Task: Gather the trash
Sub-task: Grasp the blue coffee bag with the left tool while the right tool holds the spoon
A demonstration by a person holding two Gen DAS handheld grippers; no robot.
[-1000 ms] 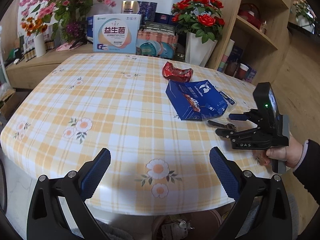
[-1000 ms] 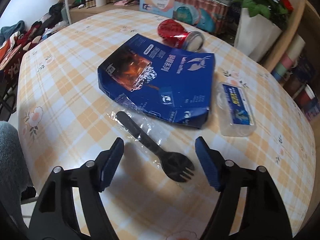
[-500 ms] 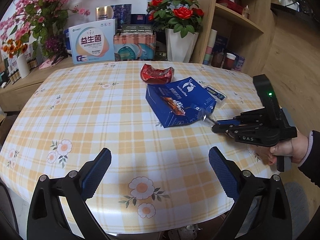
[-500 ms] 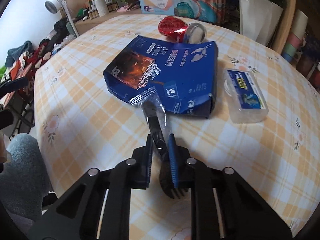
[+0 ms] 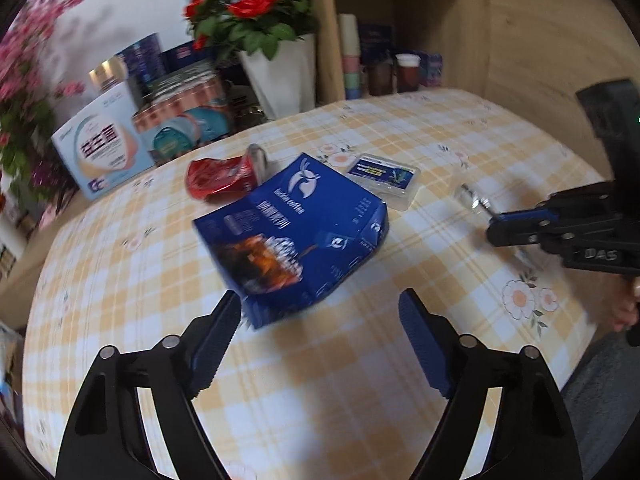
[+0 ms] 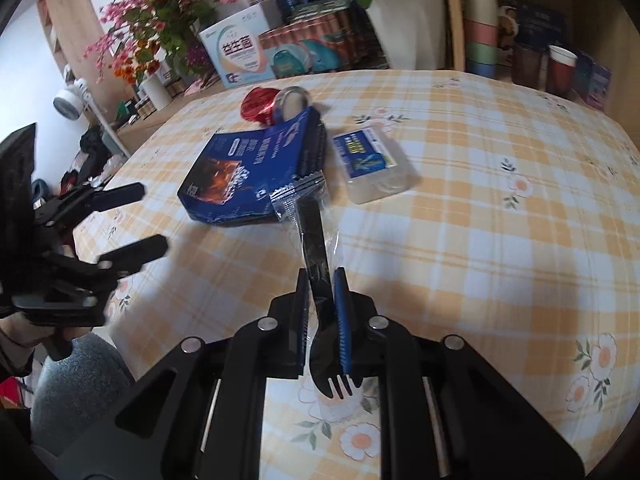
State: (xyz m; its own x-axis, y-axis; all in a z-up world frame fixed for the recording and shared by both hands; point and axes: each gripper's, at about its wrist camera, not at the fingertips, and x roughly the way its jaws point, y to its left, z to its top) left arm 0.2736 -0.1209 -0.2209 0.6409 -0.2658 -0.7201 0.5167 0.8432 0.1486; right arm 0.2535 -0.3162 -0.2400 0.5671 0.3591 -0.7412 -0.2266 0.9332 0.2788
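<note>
Left wrist view, from left to right: a light blue carton stands at the left edge of the frame, beyond the far rim of the table, which carries a yellow plaid cloth with flowers. A crushed red can lies on its side left of centre. Just below and right of it, a blue coffee pouch lies flat near the centre of the frame. The left gripper fills the lower frame, its jaws spread wide, with the near edge of the pouch between the fingertips and no contact visible. A white pot of red roses stands behind the table at upper centre. A clear plastic box with a blue label lies right of the pouch. At the right edge of the frame, the right gripper has its jaws closed, with a crinkled clear wrapper end projecting from its tip.

Right wrist view, from left to right: the left gripper is at the left edge of the frame, fingers well apart. The pouch lies at centre left, the can just behind it. The right gripper clamps a black plastic spork in a clear wrapper at bottom centre; the tines point toward the camera and the handle reaches toward the pouch. The plastic box lies right of the pouch.
</note>
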